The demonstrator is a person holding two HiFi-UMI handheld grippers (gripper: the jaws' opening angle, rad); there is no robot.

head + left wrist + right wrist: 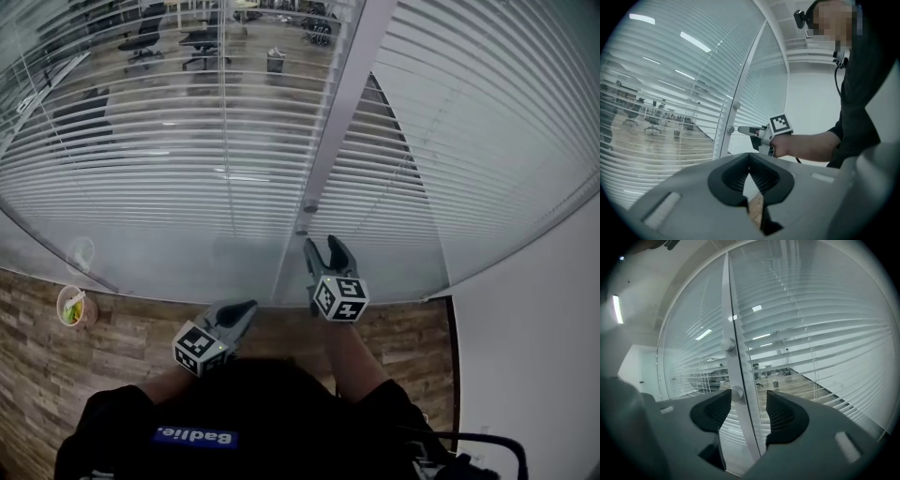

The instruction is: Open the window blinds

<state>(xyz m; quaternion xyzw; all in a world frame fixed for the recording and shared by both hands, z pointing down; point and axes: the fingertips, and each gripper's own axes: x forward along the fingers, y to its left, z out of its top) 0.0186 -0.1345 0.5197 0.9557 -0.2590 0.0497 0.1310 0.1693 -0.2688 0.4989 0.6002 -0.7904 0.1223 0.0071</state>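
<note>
Right gripper (748, 399): jaws spread wide, nothing clamped. It is held about level and aimed straight at the white post (732, 310) between the two panes. The lower knob (737, 393) on the post sits just ahead of the gap, nearer the left pad; neither pad touches it. The upper knob (727, 344) stands a little higher on the same post. My reading: the wide spread is there to pass over a knob, so this looks like the approach to a grip, not the grip itself.

Left gripper (750, 174): jaws together at the tips, empty. It hangs low and back from the post, close to the person's body, well clear of both knobs. It seems parked there to leave the working hand room.

Blinds (187, 159): slats on both sides of the post, apparently behind glass, which would explain knobs on the post. Left of the post the slats are tilted enough to show an office with chairs beyond. Right of the post they look flatter and more shut. I cannot tell which knob drives which side.

Task judged early: no knob gripped yet, and the turn is not yet made.
</note>
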